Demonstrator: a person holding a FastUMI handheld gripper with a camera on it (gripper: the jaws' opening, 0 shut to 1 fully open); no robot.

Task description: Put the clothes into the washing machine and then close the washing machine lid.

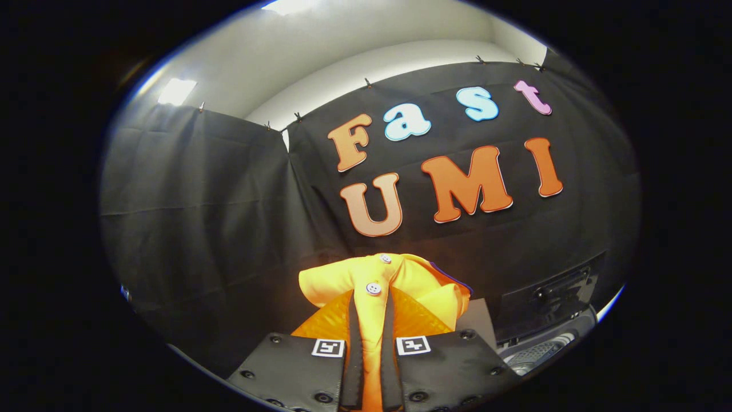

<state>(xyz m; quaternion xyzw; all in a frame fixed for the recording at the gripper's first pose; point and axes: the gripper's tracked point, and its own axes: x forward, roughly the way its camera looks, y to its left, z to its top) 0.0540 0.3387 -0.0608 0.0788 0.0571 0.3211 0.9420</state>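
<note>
A yellow garment (377, 286) with white buttons is pinched between my fingers and bunches up just ahead of them, lifted in the air in front of the black booth wall. My gripper (372, 312) is shut on this cloth, both fingers pressing a narrow fold of it. Lower and to the right of the fingers is the washing machine (543, 343): its dark lid with a handle (560, 286) stands raised, and part of the perforated drum (534, 356) shows below it.
Black cloth walls close the space ahead and to the left. A pale ceiling with lights lies above them. A grey panel (477, 323) shows between the garment and the washing machine.
</note>
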